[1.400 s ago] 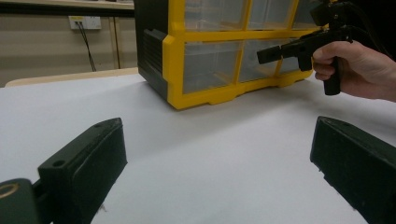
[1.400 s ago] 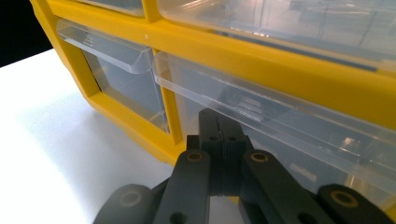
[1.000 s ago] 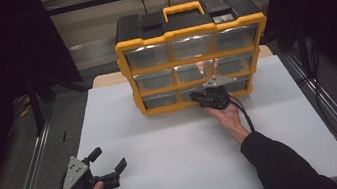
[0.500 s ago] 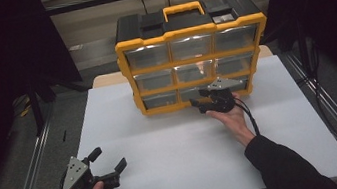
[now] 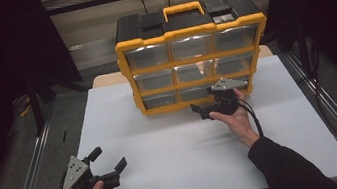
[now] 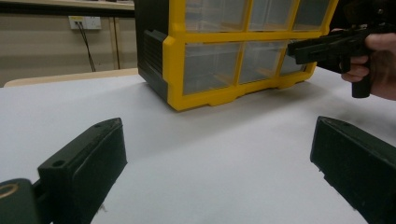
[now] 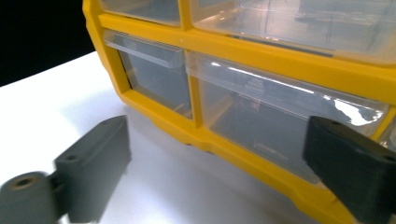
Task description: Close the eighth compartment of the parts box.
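A yellow-framed organizer [image 5: 194, 63] with clear drawers and a black top stands at the back of the white table [image 5: 178, 174]. My right gripper [image 5: 200, 111] hovers open just in front of its bottom row, holding nothing. In the right gripper view the open gripper [image 7: 217, 130] frames the bottom middle drawer [image 7: 261, 121], with the bottom left drawer [image 7: 154, 79] beside it. All the drawers look shut. My left gripper [image 5: 109, 159] rests open and empty near the table's front left corner. In the left gripper view that gripper [image 6: 218, 126] faces the organizer [image 6: 175, 70] and the right gripper [image 6: 327, 46].
The organizer's yellow carry handle [image 5: 183, 7] sticks up at the back. Metal rails [image 5: 32, 175] run along both sides of the table. Bare white tabletop lies between the two grippers.
My right gripper has drawn back a little from the organizer's bottom row toward the person and turned slightly. The left gripper has stayed put.
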The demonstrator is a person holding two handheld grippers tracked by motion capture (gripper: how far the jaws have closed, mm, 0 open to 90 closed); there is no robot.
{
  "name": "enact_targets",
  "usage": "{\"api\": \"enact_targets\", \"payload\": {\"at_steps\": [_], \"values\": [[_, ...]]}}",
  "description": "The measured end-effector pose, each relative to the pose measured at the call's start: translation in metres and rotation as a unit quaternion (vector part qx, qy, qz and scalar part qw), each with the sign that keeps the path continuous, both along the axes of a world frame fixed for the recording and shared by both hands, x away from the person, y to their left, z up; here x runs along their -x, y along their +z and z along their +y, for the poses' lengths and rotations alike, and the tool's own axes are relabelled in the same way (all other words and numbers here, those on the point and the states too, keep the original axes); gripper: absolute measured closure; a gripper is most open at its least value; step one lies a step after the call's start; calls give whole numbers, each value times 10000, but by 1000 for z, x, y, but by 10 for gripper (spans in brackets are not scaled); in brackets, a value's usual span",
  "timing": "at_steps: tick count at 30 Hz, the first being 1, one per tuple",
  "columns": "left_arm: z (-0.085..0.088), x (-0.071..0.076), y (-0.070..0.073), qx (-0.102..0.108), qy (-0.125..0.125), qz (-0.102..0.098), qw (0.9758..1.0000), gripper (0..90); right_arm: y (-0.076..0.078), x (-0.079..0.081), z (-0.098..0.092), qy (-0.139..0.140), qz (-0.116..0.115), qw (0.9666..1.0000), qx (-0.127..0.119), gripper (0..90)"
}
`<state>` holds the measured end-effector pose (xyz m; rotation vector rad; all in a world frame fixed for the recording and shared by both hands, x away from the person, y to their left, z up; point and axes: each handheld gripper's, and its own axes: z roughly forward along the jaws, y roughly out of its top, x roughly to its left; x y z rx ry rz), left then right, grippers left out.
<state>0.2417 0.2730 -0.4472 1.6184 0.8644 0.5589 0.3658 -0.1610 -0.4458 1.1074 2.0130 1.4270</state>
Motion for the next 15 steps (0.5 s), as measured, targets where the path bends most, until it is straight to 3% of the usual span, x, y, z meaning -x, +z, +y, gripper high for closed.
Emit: {"api": "enact_targets", "payload": {"at_steps": [8,15], "values": [[0,-1,0,-6,7,-12,10000,33,6,9,-6,-68,-29,9999,-144,7],[0,-1,1,22,17,-20,10000,33,5,20,-15,-216,-120,9997,-90,21]]}}
